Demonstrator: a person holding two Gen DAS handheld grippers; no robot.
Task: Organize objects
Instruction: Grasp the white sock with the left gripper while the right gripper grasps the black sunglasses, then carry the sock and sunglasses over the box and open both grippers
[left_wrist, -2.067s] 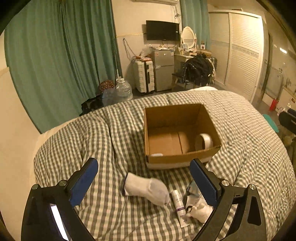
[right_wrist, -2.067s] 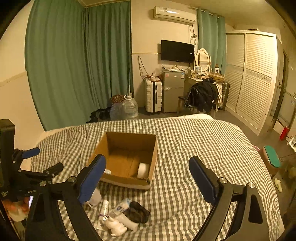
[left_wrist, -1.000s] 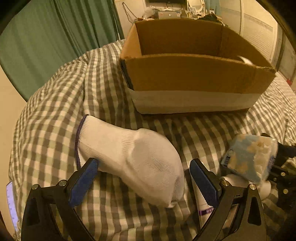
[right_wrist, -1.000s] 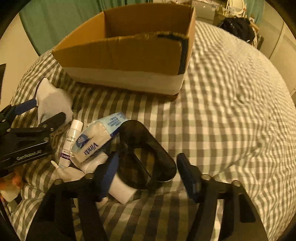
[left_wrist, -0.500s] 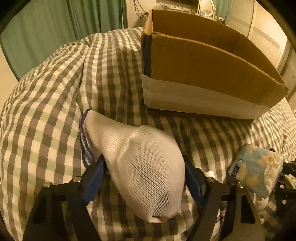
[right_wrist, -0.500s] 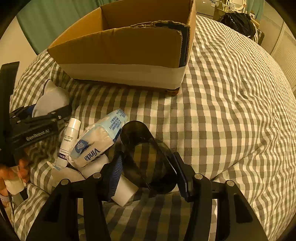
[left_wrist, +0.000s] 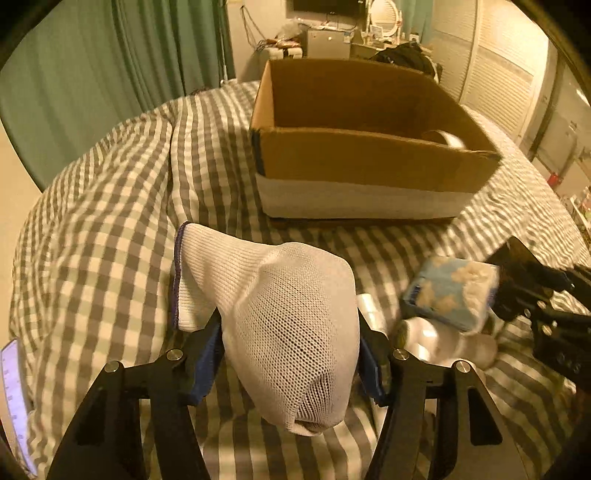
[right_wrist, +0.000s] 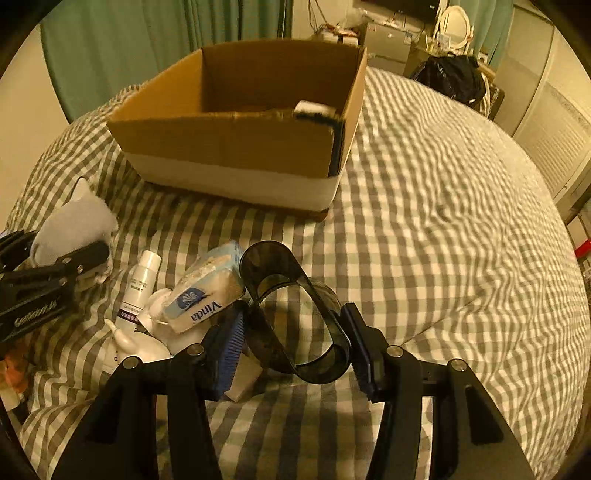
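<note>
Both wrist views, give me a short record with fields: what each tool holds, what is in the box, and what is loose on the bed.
left tool: shut on the white sock
right tool: shut on the dark translucent plastic holder
cardboard box: open top, on the checked bedcover; a roll of tape inside
loose beside the holder: Vinda tissue pack, small white tube, white bottle

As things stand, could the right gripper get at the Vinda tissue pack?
Probably not yet. The right gripper is shut on the dark plastic holder, so its fingers are occupied. The tissue pack lies close by on its left, uncovered atop the white bottles; once the holder is released, access looks free.
</note>
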